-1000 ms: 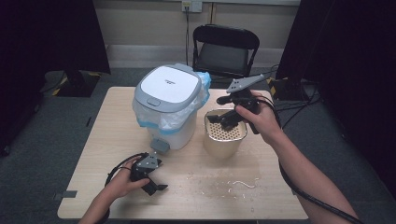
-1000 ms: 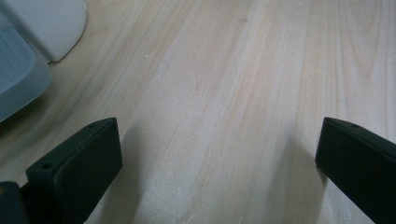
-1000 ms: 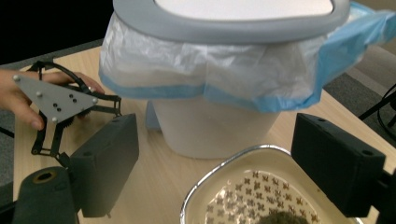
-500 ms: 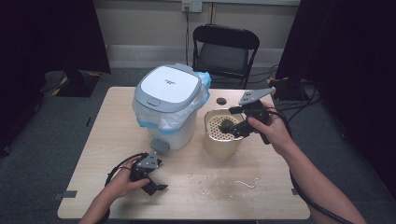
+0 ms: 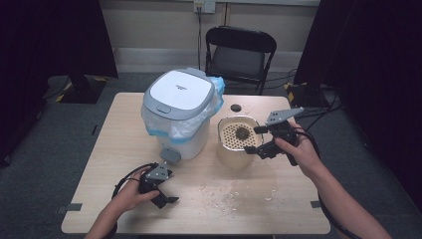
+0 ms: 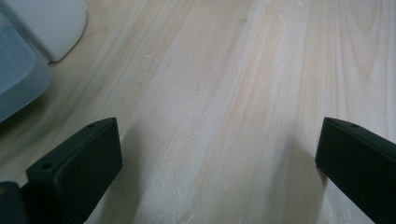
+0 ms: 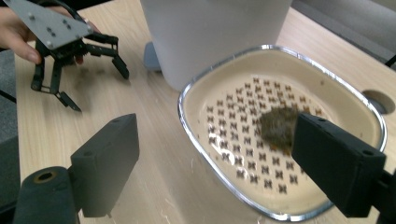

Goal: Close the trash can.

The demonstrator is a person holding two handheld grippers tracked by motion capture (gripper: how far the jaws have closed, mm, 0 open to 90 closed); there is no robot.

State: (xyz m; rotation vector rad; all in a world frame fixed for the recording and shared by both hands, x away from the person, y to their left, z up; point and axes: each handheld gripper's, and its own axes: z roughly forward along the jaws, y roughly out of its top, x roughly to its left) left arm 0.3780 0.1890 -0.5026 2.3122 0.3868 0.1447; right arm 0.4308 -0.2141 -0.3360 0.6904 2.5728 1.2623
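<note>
R gripper [image 5: 263,140] dropped from above the strainer bowl [image 5: 225,128] to its right rim, jaws spread, empty. Brown clump [image 5: 242,133] sat inside; prob. soft, crumbly; pinch gently. L gripper [image 5: 164,191] spread too.

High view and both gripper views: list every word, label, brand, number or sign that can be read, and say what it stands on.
No text reads clearly in any view.
White bin lid: a small dark mark near the middle, too small and blurred to read.
Perforated beige tray: star-shaped holes, no lettering.
Grey plate on the left claw: screw holes, no text.
Table: bare wood grain, no markings.
</note>
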